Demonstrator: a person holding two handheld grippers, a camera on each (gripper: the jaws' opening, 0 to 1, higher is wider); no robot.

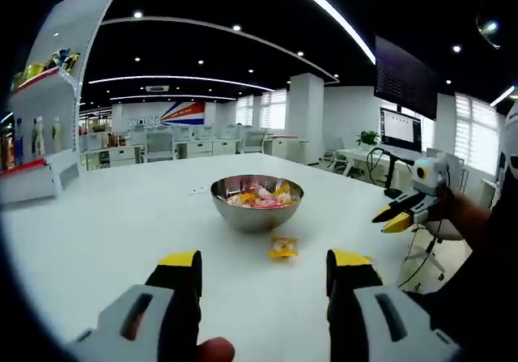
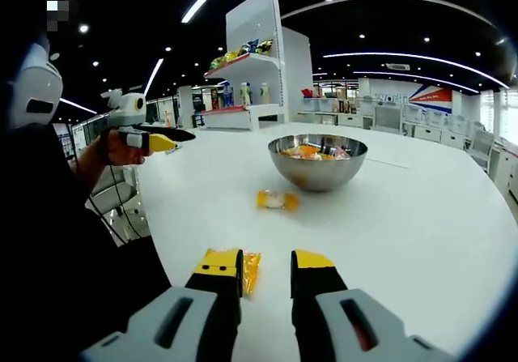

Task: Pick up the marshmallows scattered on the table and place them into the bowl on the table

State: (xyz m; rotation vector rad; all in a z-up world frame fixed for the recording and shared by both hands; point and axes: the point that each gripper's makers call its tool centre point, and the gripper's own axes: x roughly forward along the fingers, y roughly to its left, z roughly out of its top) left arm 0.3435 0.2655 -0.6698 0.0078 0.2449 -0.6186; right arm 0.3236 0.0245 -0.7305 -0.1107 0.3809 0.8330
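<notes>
Left gripper (image 1: 264,269) gapes empty — a wrapped marshmallow (image 1: 283,249) lies at 12 o'clock, before the bowl (image 1: 256,202). Right gripper (image 2: 266,266) open too — another marshmallow (image 2: 249,271) beside its left jaw.

Both tools hover with jaws parted and empty: left tool (image 1: 264,271), right tool (image 2: 265,268).

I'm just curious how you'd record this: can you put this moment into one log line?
left tongs: open, empty | right tongs: open, beside wrapped marshmallow | second marshmallow on table by bowl | bowl part filled
</notes>
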